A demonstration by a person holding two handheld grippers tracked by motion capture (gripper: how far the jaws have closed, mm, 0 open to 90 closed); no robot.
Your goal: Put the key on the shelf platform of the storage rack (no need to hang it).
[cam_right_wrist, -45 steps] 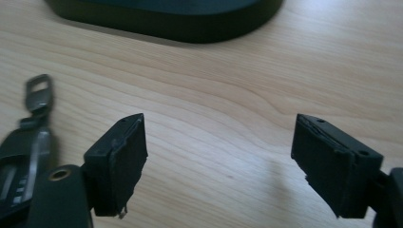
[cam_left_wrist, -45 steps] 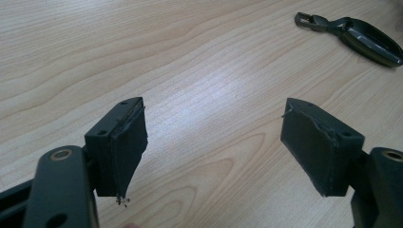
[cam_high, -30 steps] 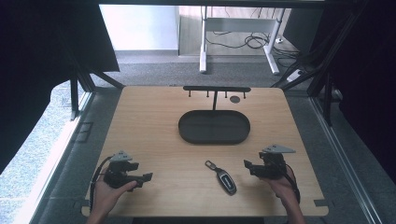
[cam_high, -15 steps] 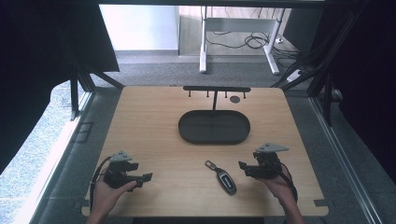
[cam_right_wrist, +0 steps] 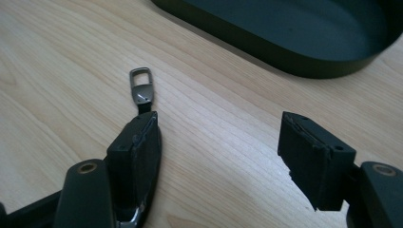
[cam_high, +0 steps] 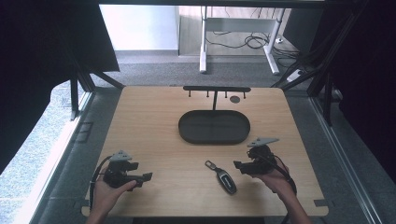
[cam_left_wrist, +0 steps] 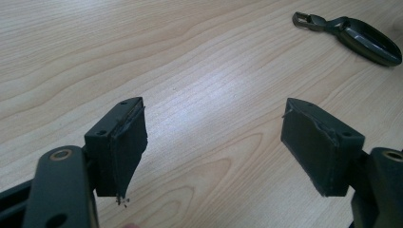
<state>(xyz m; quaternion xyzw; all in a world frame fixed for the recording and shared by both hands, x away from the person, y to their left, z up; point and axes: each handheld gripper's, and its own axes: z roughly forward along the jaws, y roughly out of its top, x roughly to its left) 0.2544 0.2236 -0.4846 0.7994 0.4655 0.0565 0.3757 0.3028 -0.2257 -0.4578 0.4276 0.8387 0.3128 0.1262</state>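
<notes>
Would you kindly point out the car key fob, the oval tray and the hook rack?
car key fob [cam_high: 226, 179], high view, on its dark body
oval tray [cam_high: 214, 140], high view, on its near rim
hook rack [cam_high: 216, 88], high view, on its top bar

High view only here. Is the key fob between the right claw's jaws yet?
Observer: No. In the right gripper view the right claw has only bare table between its jaws, which have just been closing. The key fob lies partly hidden behind the jaw at that view's left.
Operator: And the other one?
Observer: In the left gripper view the left claw stands open with nothing between its jaws. The fob lies well beyond them, at upper right.
</notes>
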